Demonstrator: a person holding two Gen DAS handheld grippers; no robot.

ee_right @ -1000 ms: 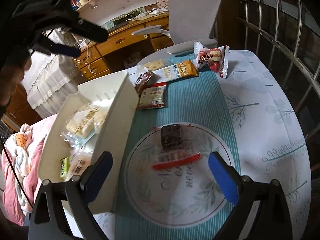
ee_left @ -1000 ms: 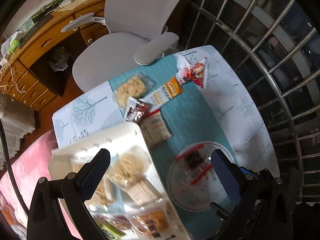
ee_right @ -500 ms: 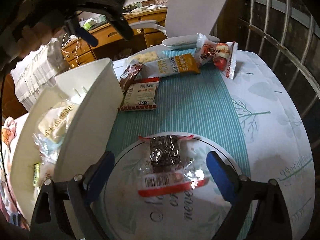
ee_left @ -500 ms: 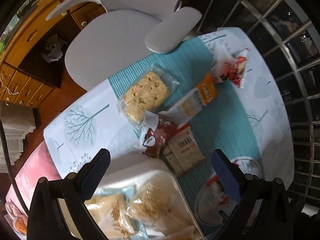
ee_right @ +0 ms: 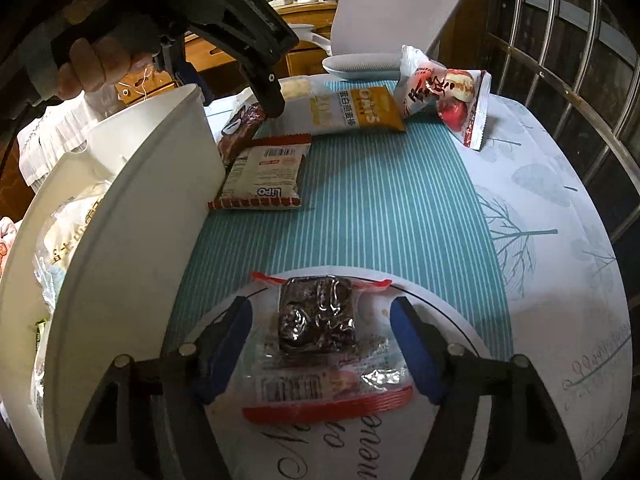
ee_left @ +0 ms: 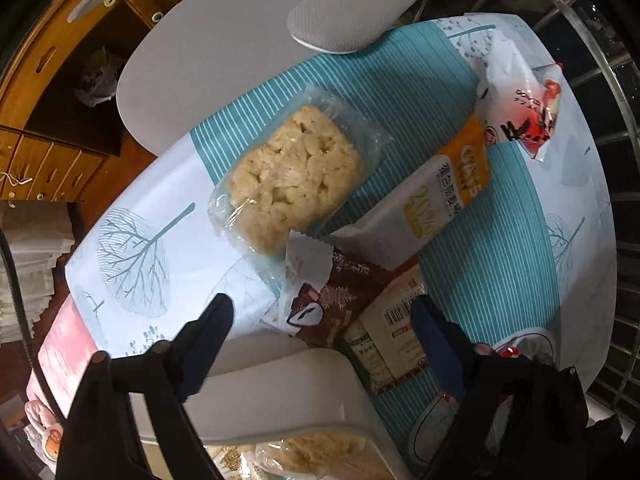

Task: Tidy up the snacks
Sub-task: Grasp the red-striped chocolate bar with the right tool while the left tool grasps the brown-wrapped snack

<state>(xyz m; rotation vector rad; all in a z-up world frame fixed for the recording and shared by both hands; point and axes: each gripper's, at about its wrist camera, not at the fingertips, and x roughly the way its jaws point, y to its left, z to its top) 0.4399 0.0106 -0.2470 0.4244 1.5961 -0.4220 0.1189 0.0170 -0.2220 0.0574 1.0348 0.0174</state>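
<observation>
Two grippers worked at once, probably so each could lift its own snack toward the white bin (ee_right: 132,216); the right gripper (ee_right: 320,344) straddled a dark brownie packet (ee_right: 320,344) lying on the round plate (ee_right: 460,332), its jaws just narrowing but the pads clear of the clear, red-edged wrapper; the left gripper (ee_left: 320,336) pointed down over a brown chocolate packet (ee_left: 332,300) beside the bin's end, jaws likewise closing yet not touching; a rice crisp cake (ee_left: 294,180), an oat bar (ee_left: 436,200) and a red-and-white pouch (ee_left: 520,108) lay loose on the striped cloth (ee_right: 392,208).
</observation>
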